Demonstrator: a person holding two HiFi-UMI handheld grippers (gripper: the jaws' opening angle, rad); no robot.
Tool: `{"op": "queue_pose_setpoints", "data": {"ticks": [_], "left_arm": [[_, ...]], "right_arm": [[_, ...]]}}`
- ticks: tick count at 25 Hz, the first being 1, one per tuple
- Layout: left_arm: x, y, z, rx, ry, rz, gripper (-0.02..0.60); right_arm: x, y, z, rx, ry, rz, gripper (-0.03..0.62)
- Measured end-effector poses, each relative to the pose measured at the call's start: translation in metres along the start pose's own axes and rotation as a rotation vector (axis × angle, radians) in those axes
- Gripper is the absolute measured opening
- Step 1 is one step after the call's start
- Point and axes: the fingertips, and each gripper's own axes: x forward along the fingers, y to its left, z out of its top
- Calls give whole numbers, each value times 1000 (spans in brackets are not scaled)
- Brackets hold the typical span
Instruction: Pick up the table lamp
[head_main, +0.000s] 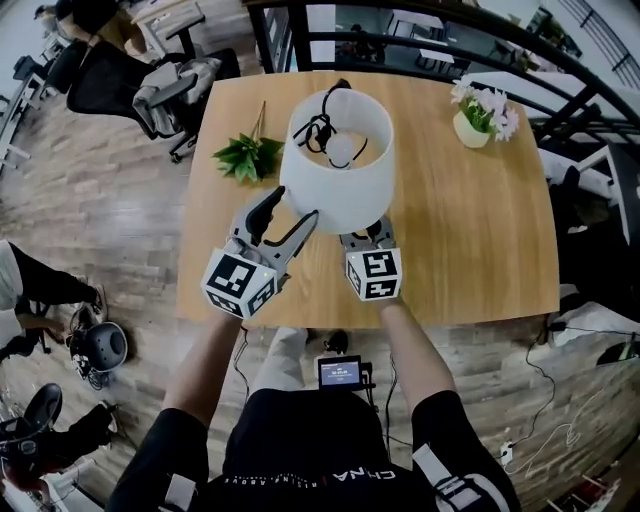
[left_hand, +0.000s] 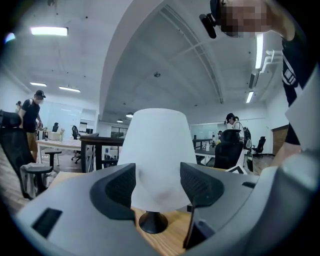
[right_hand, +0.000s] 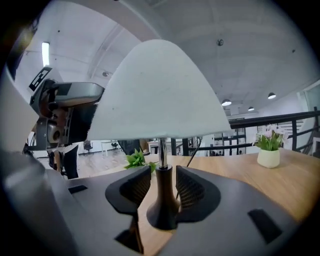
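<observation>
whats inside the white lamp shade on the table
Looking down into the white cone-shaped lampshade, a round white bulb and a looped black cord show. The bulb covers the socket and stem top beneath it.

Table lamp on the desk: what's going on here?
A person with a gripper in each hand is working at the white-shaded table lamp, which stands on the wooden table. The right claw is open and straddles the lamp's dark stem just above the base, not clamped. The left claw is open, facing the low part of the shade. The lamp is not lifted yet.
</observation>
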Motion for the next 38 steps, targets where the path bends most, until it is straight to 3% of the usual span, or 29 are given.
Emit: {"op": "queue_pose_setpoints", "data": {"ticks": [5,15,22,30,33,38], "left_arm": [[10,7,5,-10,-34,4,268],[22,14,5,-15,-59,10,268],[25,26,9,-26,-73,29,268],[33,35,13,-27,-87,29,268],[38,38,15,-55,-104,10,268],[44,49,23,-178,-178,-32,268]], "right_arm": [[26,-7,13,-38,-107,-31,167],[77,-6,25,-91,-211,13,169],[94,-12,34,-75,-245,-34,158],[102,-18,39,-76,-224,-47,91],[103,-20,40,-87,-213,-51,86],[109,-14,41,-120,-177,-34,78]]}}
